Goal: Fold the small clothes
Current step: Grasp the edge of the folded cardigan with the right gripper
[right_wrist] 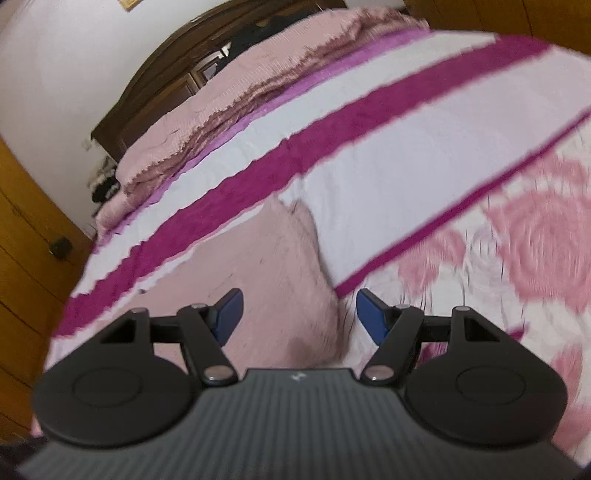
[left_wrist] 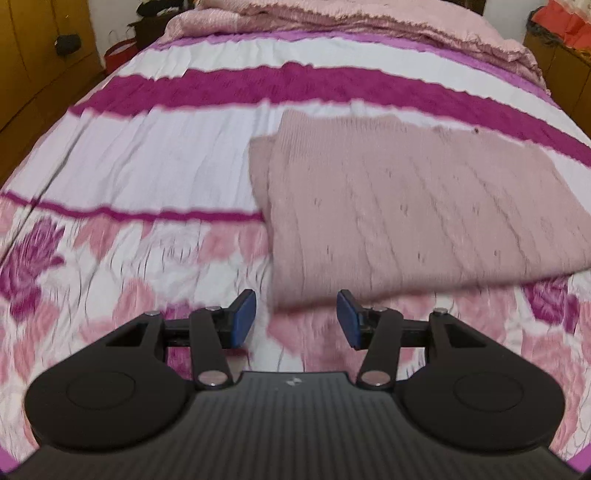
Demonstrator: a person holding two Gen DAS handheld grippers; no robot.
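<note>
A dusty-pink knitted garment [left_wrist: 424, 206], cable-patterned, lies folded flat on the bed's sheet [left_wrist: 147, 162], which is white with magenta stripes and pink flowers. In the left wrist view the garment forms a rough rectangle with its long axis slanting from the near left corner, just ahead of the tongs, up and away toward the right; a second layer peeks out along its left edge, so the fold edges are stacked there. In the right wrist view the same garment [right_wrist: 266, 266] lies ahead and to the left, and its right-hand corner points away toward the magenta stripe. The left gripper [left_wrist: 297, 319] tilts steeply down at the bed, its blue pads [left_wrist: 244, 317] spread apart with nothing between them, and the garment's near corner lies just beyond the gap. The right gripper [right_wrist: 299, 315] is angled down less steeply and rolled to one side, so the bed looks slanted; its jaws stand wide apart with nothing gripped, above the garment's right edge. Both views are blurred. Farther up the bed lies a rumpled pink quilt [left_wrist: 369, 26], in front of a dark wooden headboard [right_wrist: 155, 88] in the right view.
</note>
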